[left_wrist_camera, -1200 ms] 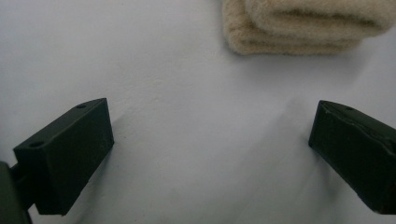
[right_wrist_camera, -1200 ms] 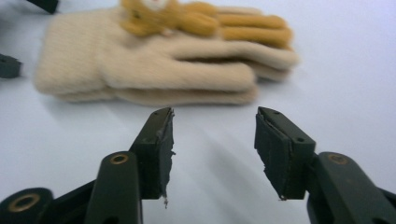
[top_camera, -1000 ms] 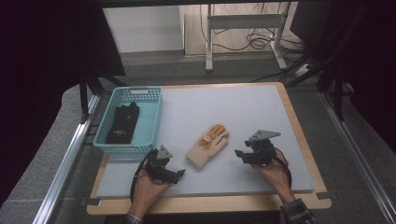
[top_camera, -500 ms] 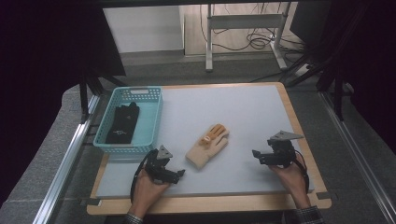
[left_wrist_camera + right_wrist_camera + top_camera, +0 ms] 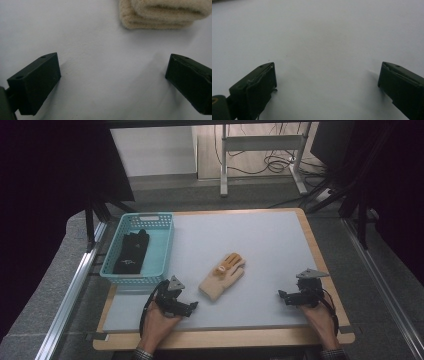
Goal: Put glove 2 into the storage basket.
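Observation:
A cream knitted glove (image 5: 223, 276) with orange fingertips lies flat near the middle of the grey mat, and its cuff (image 5: 160, 13) reaches the top of the left gripper view. My left gripper (image 5: 192, 305) rests on the mat just left of that cuff, open, with bare mat between its jaws (image 5: 112, 82). At the front right my right gripper (image 5: 281, 296) sits on the mat well apart from the glove, open over bare surface (image 5: 327, 85). A black glove (image 5: 130, 252) lies inside the teal basket (image 5: 162, 251) at the left.
The grey mat (image 5: 260, 240) covers a wooden-edged table (image 5: 320, 255). Metal rails (image 5: 65, 295) run along both sides. Beyond the far edge stand a frame's legs (image 5: 260, 155) and loose cables on the floor.
My right gripper has slid to the right and nearer the front edge, away from the cream glove. The left gripper and both gloves have stayed put.

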### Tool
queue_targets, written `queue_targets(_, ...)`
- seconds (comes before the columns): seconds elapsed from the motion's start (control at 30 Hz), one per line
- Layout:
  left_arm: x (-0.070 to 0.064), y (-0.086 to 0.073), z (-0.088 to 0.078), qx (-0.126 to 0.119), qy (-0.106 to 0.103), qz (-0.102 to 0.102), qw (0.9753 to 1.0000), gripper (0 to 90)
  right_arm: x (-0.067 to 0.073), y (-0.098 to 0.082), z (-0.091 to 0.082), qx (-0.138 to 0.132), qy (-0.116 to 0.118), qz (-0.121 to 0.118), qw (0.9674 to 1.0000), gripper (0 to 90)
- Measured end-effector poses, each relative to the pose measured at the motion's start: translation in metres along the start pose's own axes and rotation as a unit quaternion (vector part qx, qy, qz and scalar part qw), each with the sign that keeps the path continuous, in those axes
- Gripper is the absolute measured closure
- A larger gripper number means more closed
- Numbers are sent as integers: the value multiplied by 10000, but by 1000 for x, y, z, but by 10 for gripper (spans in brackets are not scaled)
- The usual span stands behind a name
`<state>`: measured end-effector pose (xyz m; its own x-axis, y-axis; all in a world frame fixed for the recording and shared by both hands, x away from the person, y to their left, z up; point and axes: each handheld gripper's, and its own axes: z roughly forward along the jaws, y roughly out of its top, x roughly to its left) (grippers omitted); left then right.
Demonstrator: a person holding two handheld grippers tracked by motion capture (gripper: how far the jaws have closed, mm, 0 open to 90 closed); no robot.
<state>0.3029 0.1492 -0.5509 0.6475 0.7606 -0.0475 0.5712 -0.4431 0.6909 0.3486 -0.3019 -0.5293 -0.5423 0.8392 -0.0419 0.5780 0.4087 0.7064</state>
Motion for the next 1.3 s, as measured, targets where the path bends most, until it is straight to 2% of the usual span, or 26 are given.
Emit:
queue_targets(0.57,1,0,0,3,-20,-19,10000,4,1,-1,1,-17,-30,-27,10000,16)
queue_targets(0.87,1,2,-2,47,-43,40,10000,25,1,-1,1,-24,-36,-37,10000,17)
queue_targets(0.9,0,4,-4,36,-138,35,9999,24,1,-1,1,-24,-35,-34,10000,17)
queue_targets(0.97,0,5,-5,12,-160,52,9999,24,1,-1,1,-25,-37,-37,10000,17)
queue_targets(1.0,-2,9,-6,10,-258,28,9997,22,1,-1,1,-25,-37,-35,10000,17)
queue_targets(1.07,-5,14,-7,10,-323,43,9995,15,1,-1,1,-26,-37,-37,10000,17)
queue_targets(1.3,-14,33,-2,-17,-457,191,9988,13,1,-1,1,-27,-37,-36,10000,17)
